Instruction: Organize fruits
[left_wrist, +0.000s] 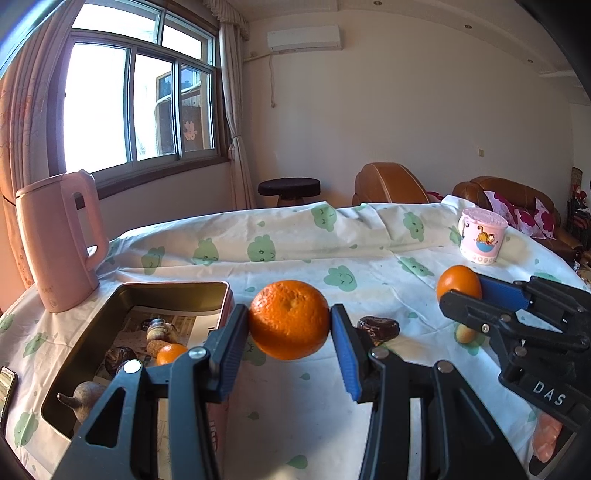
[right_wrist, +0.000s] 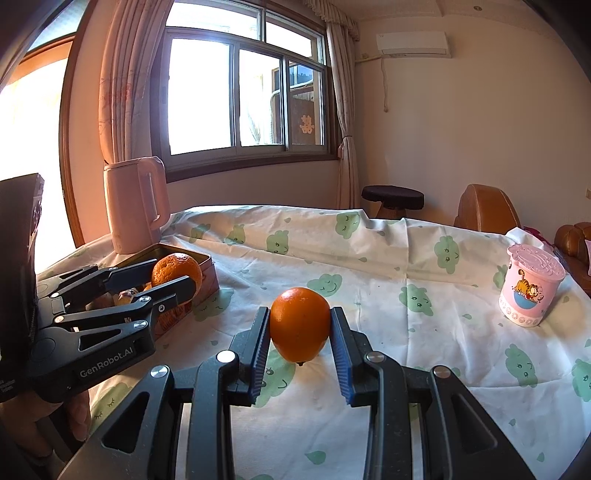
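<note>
Dimpled round tangerine (left_wrist: 289, 319) between ribbed blue pads (left_wrist: 345, 356), beside rectangular metal tin (left_wrist: 207, 291).

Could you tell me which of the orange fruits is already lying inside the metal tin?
The small orange fruit on the tin's paper lining; the other two are each clamped in a hand-held gripper.

Left tongs (left_wrist: 290, 325) carry a mandarin (left_wrist: 289, 319) just right of the tin (left_wrist: 173, 288) on the bench (left_wrist: 332, 387); the kettle (left_wrist: 59, 240) stands behind that tin. Right tongs (right_wrist: 300, 328) carry an orange (right_wrist: 300, 324) further right, the cup (right_wrist: 532, 291) beyond it.
</note>
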